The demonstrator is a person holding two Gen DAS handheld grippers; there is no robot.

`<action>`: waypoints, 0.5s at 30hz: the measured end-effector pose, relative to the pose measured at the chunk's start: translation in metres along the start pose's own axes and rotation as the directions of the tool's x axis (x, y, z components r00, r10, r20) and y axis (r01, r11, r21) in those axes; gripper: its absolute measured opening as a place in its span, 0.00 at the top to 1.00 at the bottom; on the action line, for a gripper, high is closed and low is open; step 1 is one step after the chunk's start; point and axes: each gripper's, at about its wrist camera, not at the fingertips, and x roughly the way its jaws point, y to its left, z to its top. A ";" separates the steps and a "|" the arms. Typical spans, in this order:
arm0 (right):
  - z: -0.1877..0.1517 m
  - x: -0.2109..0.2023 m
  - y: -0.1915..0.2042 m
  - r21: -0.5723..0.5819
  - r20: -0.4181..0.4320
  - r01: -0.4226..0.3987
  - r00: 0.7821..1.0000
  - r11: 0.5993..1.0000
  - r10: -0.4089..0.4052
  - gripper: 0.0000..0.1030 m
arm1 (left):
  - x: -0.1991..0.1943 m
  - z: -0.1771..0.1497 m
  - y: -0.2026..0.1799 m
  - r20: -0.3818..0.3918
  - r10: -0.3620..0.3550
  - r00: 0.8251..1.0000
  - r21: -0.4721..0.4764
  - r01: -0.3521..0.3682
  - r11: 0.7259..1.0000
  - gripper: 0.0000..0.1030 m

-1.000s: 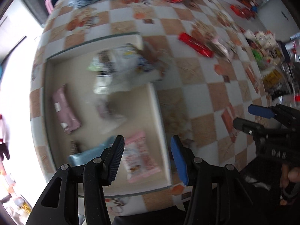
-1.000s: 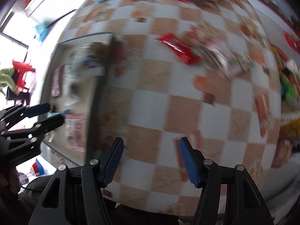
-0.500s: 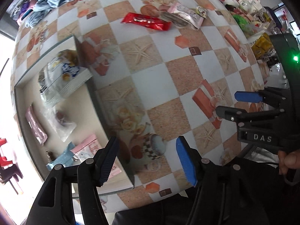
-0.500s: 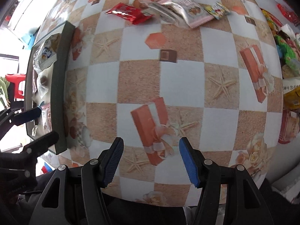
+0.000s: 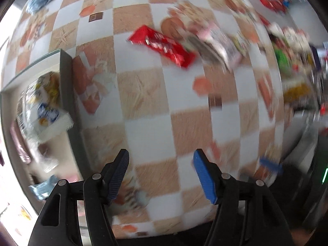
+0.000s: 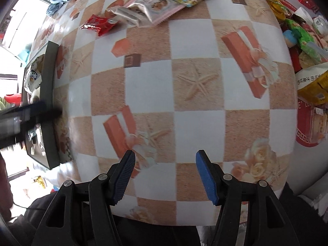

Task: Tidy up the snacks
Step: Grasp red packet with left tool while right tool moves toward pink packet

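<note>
Red wrapper (image 5: 163, 45) lies loose on the checkered bench (image 5: 147, 131), up past the left tool (image 5: 161, 173), long axis slanting from upper left down to lower right. Left tool's blue pads stand well apart, nothing between them. Right tool (image 6: 165, 173) is half-spread and empty too; in its view the red pack sits far upper left (image 6: 98, 23). Left looks nearer. The tray (image 5: 66, 94) of sorted snacks waits at frame left.

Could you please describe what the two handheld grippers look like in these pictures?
Both the left gripper and the right gripper have black plastic scissor-like arms with silver rivets, and ribbed blue pads on the fingers. No cables or sleeves show clearly.
</note>
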 end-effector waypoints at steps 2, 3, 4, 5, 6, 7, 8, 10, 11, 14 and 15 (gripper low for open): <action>-0.005 -0.005 -0.013 0.000 0.008 0.010 1.000 1.000 -0.010 0.39 | 0.003 0.020 0.004 0.002 -0.018 1.000 -0.065 0.018 0.998 0.33; -0.008 -0.007 -0.019 0.003 0.012 0.014 1.000 1.000 -0.014 0.39 | 0.004 0.030 0.005 0.004 -0.022 1.000 -0.092 0.023 0.995 0.33; -0.010 -0.010 -0.027 0.007 0.016 0.018 1.000 1.000 -0.018 0.39 | 0.005 0.040 0.006 0.010 -0.028 1.000 -0.115 0.029 0.993 0.33; -0.013 -0.012 -0.034 0.013 0.020 0.023 1.000 1.000 -0.023 0.39 | 0.006 0.047 0.006 0.015 -0.035 0.999 -0.129 0.037 0.991 0.33; -0.017 -0.015 -0.042 0.019 0.026 0.028 0.999 0.999 -0.028 0.39 | 0.007 0.055 0.006 0.021 -0.042 0.999 -0.145 0.044 0.988 0.33; -0.022 -0.017 -0.051 0.027 0.033 0.029 0.999 0.999 -0.030 0.39 | 0.008 0.063 0.006 0.027 -0.043 0.999 -0.158 0.047 0.986 0.33; -0.026 -0.017 -0.058 0.035 0.036 0.030 0.999 0.999 -0.031 0.39 | 0.011 0.071 0.006 0.029 -0.042 0.999 -0.172 0.046 0.984 0.33; -0.038 -0.014 -0.073 0.053 0.031 0.034 0.999 0.998 -0.036 0.39 | 0.015 0.082 0.009 0.037 -0.049 0.998 -0.215 0.056 0.975 0.33; -0.043 -0.014 -0.079 0.056 0.027 0.037 0.999 0.998 -0.039 0.39 | 0.017 0.088 0.012 0.042 -0.056 0.998 -0.237 0.064 0.969 0.33; -0.054 -0.014 -0.093 0.052 0.022 0.048 0.999 0.997 -0.050 0.39 | 0.021 0.102 0.016 0.053 -0.044 0.998 -0.291 0.057 0.955 0.33; -0.058 -0.014 -0.099 0.050 0.021 0.052 0.998 0.997 -0.053 0.39 | 0.023 0.106 0.017 0.052 -0.023 0.998 -0.299 0.037 0.954 0.33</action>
